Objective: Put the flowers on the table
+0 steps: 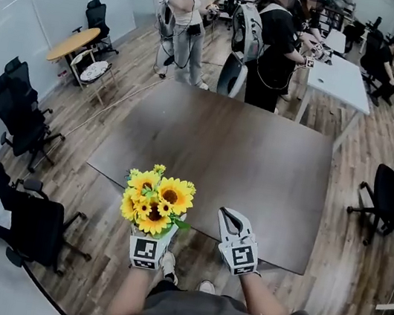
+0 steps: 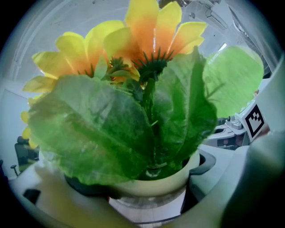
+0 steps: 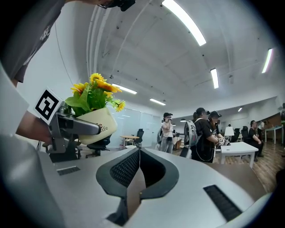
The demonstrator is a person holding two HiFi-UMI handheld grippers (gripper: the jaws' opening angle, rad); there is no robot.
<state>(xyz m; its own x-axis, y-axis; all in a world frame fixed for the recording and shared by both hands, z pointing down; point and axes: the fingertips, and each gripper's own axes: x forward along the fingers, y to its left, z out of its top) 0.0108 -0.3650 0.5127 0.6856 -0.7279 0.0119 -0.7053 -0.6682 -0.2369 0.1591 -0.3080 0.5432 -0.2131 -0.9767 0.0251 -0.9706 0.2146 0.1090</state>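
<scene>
The left gripper [image 1: 150,237] clamps the cream pot [image 2: 156,181] of flowers [image 1: 156,198] at the table's [image 1: 242,161] near edge, with broad open tabletop ahead. The right gripper [image 1: 231,216] is beside it, jaws together on nothing. Only the right gripper view shows the pot's side.

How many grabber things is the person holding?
2. The left gripper is shut on the flower pot, by the dark table's near edge. The right gripper is beside it, jaws together, empty.
</scene>
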